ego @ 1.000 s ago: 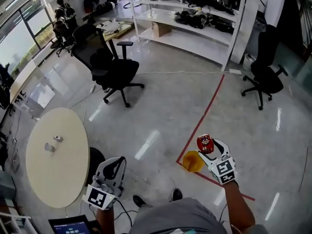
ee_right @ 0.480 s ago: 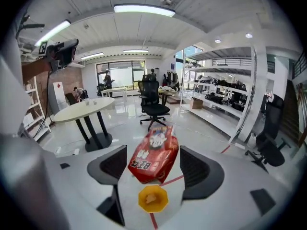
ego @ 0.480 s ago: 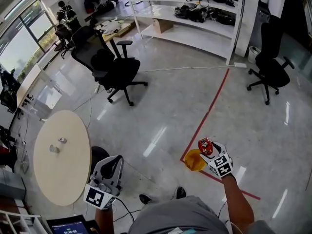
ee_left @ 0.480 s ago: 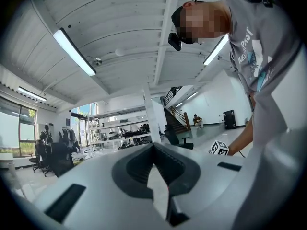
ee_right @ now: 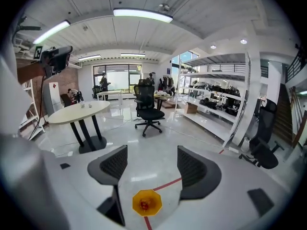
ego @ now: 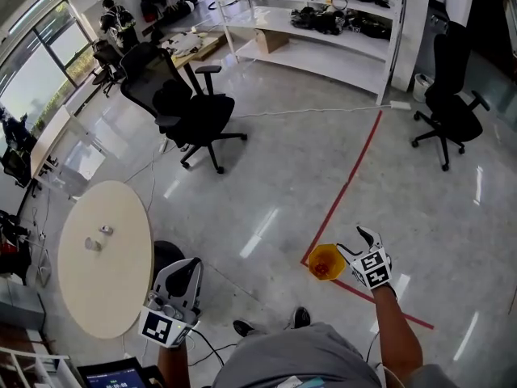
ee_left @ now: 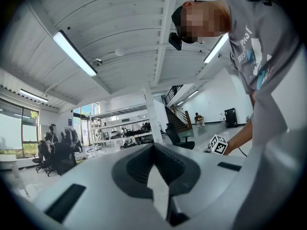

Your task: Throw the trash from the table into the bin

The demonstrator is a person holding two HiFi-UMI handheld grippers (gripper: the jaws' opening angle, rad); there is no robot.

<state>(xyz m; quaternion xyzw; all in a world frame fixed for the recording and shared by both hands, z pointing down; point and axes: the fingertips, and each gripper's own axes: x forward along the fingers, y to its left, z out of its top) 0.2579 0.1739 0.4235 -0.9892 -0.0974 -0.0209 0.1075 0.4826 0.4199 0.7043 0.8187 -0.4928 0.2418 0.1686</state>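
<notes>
A yellow bin (ego: 326,262) stands on the floor at the corner of a red tape line, with a red piece of trash (ee_right: 143,205) lying inside it. My right gripper (ego: 353,241) hangs just right of and above the bin, open and holding nothing; its fingers (ee_right: 115,164) frame the bin (ee_right: 147,202) in the right gripper view. Two small bits of trash (ego: 106,230) (ego: 90,244) lie on the oval cream table (ego: 113,281) at the left. My left gripper (ego: 179,289) is near the table's right edge, shut, pointing up at the ceiling (ee_left: 154,150).
A black office chair (ego: 194,111) stands on the floor beyond the table, another (ego: 448,120) at the far right. White shelving (ego: 323,23) runs along the back. Red tape (ego: 359,168) crosses the glossy floor. The person's shoes (ego: 266,323) are near the bin.
The right gripper opened and the red trash it held dropped into the yellow bin. The left gripper stayed put.
</notes>
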